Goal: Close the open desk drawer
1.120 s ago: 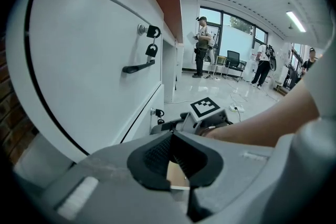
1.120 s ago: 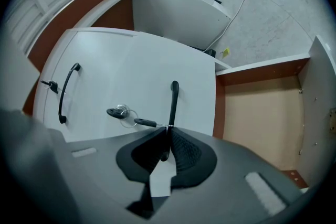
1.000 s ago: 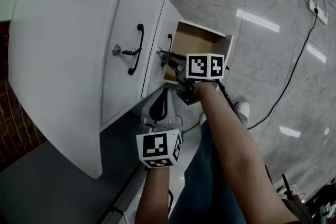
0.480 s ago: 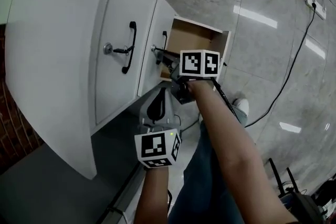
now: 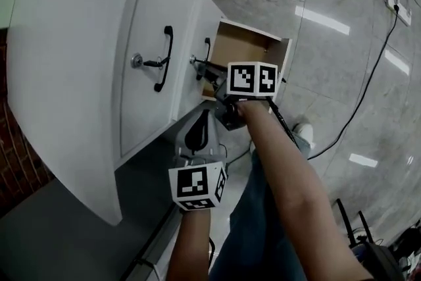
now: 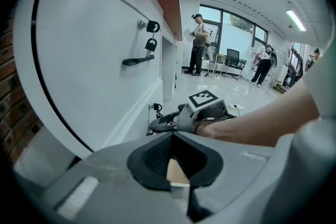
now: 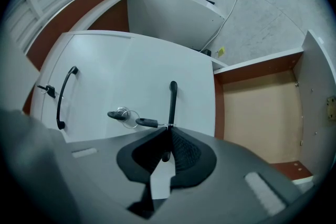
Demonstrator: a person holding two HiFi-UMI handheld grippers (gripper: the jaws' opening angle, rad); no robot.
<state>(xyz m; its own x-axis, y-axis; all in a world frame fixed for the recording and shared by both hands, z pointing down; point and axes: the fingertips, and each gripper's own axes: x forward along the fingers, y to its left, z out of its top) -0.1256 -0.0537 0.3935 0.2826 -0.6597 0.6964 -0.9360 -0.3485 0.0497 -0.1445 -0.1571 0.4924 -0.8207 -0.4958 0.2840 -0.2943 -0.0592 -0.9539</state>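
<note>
Right gripper (image 7: 168, 135) jaws just closed on drawer handle (image 7: 172, 97). I'd push the drawer (image 5: 253, 49) squarely toward upper left, no twisting. Left gripper (image 6: 172, 136) jaws together, empty.

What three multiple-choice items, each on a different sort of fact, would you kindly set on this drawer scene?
1. In the head view, on which side of the cabinet door is the open drawer?
A. left
B. right
C. behind it

2. What colour are the door handle and the drawer handle?
A. black
B. silver
C. red

3. What is the right gripper doing?
A. gaping in mid-air
B. gripping the door handle
C. shut on the drawer handle

Key:
1 B: the brown drawer box juts out to the right of the door.
2 A: both bars show dark against the white fronts.
3 C: its jaws have just been closing, and the drawer handle sits pinched between them.
</note>
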